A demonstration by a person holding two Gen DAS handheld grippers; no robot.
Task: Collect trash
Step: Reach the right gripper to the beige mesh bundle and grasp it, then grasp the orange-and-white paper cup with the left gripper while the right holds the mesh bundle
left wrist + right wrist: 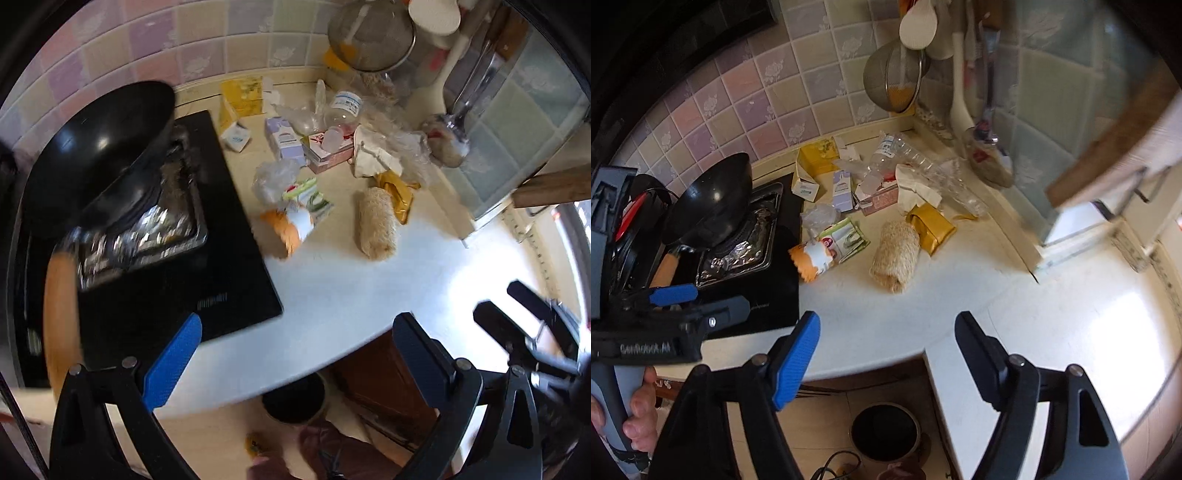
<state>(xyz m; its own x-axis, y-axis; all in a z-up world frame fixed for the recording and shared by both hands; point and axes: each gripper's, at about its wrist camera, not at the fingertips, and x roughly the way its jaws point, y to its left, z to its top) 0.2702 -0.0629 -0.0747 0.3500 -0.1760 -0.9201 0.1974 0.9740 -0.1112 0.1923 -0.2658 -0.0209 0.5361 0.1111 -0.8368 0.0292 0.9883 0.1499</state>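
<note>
**Trash heaped at the desk's tiled corner**

The pale desk (960,295) carries the trash pile (882,195) at 12 o'clock, beside a black cooktop (768,295). Both the left gripper (295,350) and right gripper (886,347) hover empty, fingers apart. Only the right view shows a hand (639,410).

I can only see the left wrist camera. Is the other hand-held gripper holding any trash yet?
Observer: No. In the right wrist view, the right hand-held gripper is open and empty over the pale, glossy counter.
Operator: What's hiding past the pan?
Observer: A red-and-black object sits left of the round black metal wok. I can't tell what it is.
Operator: Who's holding my gripper?
Observer: A person's hand is wrapped around the grey handle of the left hand-held gripper.
</note>
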